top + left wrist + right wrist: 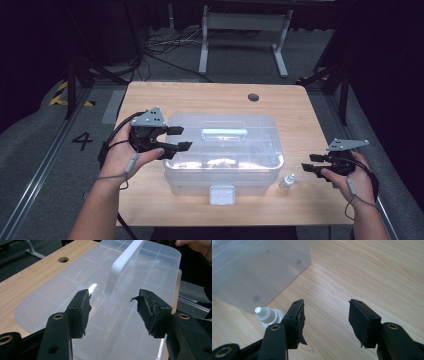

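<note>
While both forearms come in from the near edge, the left hand-held gripper (180, 138) sits at the left end of the clear plastic storage box with a white handle (223, 150), jaws spread wide w/ nothing between them; its tips reach just over the box's left rim, and whether they touch the lid can't be told. From the left gripper view the same left hand-held gripper (111, 307) looks along the translucent lid (75, 290) toward the white handle (122, 265), pads apart, frayed at the edges.

Over on the right, the right hand-held gripper (306, 162) hovers beside the box, apart from it, jaws also wide open & empty (pads well separated in the right gripper view (325, 317)). Between it and the box stands a small white dropper bottle (287, 181), upright, just beside the box's front right corner; the right gripper view has that bottle (267, 315) near the left-hand jaw, partly hidden by it.

At the box's near side a clear latch (221, 194) hangs at mid-front. The box sits about centre of the light wooden surface (200, 95). Farther back, a round cable hole (253, 97) is set in the surface, then grey floor w/ cables (160, 45) and a white frame (245, 30).
</note>
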Demonstrator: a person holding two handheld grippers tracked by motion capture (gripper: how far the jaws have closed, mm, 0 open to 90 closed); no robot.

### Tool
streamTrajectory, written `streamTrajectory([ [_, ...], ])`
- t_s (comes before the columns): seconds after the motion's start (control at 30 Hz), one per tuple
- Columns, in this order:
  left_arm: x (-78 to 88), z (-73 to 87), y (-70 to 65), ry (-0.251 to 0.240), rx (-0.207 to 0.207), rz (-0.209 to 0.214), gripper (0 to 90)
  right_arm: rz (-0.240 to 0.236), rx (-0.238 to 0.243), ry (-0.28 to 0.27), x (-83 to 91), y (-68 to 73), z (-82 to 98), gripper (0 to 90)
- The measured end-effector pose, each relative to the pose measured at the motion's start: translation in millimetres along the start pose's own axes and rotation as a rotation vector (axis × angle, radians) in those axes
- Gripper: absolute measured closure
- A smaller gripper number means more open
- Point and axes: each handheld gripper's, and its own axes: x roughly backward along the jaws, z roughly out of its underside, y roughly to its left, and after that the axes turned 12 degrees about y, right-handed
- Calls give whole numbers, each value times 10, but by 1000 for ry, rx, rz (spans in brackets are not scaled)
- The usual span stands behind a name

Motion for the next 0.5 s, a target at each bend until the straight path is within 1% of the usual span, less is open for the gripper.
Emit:
streamTrajectory([
  [0.07,-38,-34,2,-11,5,14,436,2,-2,0,3,-1,11,476],
  [0.13,-66,-58,3,-13,4,17,429,5,-3,1,7,-2,26,473],
  [0.17,-79,-69,7,-12,-5,12,429,5,-7,1,10,-1,30,472],
  [0.2,-102,-83,0,-9,-5,22,427,6,-8,1,12,0,33,471],
  [0.3,-158,-118,-1,-6,-8,17,425,4,-11,1,14,3,37,471],
  [0.4,-223,-155,-7,-2,15,-4,405,4,-7,0,6,8,34,469],
  [0.47,-262,-178,-16,5,12,-11,405,4,-6,1,1,9,32,469],
  [0.5,-282,-185,-22,4,15,-3,405,3,-6,2,-1,7,32,468],
])
